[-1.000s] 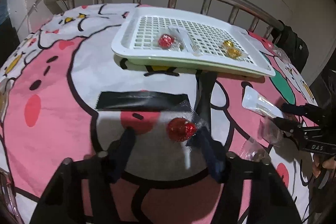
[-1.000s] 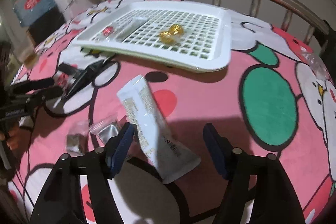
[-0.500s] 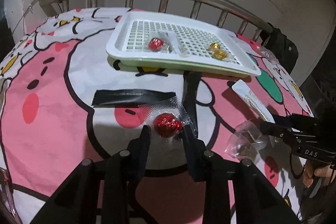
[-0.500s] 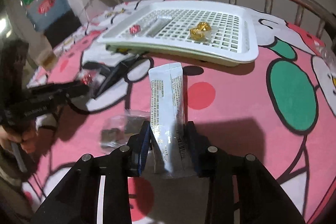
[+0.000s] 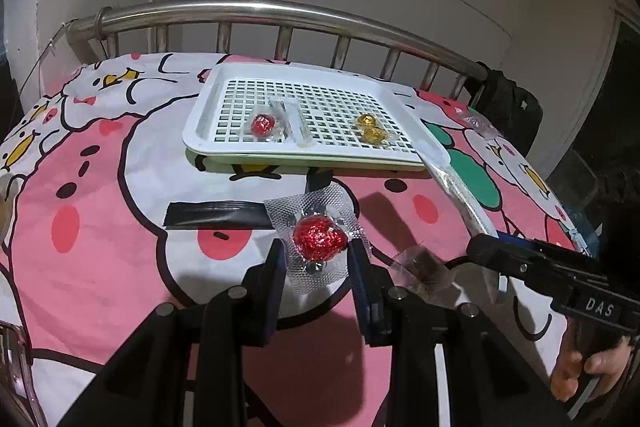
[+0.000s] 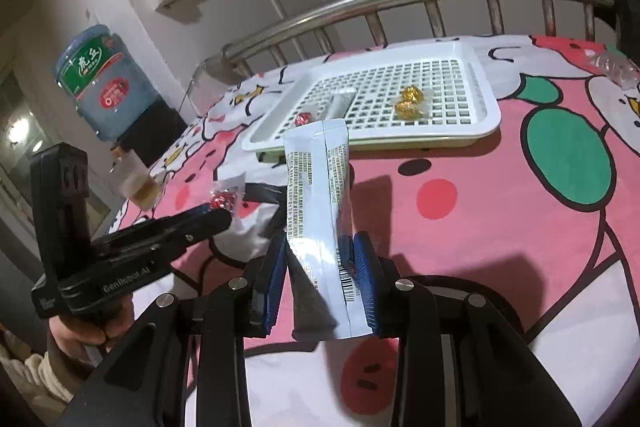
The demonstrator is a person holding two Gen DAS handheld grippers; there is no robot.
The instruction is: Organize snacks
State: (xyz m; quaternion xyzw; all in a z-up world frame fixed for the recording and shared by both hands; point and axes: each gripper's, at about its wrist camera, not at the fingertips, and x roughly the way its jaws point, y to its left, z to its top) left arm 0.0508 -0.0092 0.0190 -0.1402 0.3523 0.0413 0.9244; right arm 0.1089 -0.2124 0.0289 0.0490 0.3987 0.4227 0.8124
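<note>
My left gripper (image 5: 319, 255) is shut on a red foil candy in a clear wrapper (image 5: 319, 237) and holds it above the bedsheet. My right gripper (image 6: 321, 255) is shut on a long white snack sachet (image 6: 320, 187), lifted off the sheet. The white perforated tray (image 5: 208, 107) stands at the back; it holds a red candy (image 5: 262, 124), a clear stick packet (image 5: 295, 119) and gold candies (image 5: 370, 127). The tray also shows in the right wrist view (image 6: 490, 99). The left gripper and its candy (image 6: 222, 200) appear at left there.
A black stick packet (image 5: 218, 215) lies on the sheet in front of the tray. A clear packet with a dark snack (image 5: 422, 269) lies near my right gripper. A steel bed rail (image 5: 280, 9) runs behind the tray. A water jug (image 6: 102, 83) and a cup (image 6: 140, 187) stand left.
Both grippers closed on their items and lifted them: the left took the red candy, the right took the white sachet, now held upright above the sheet.
</note>
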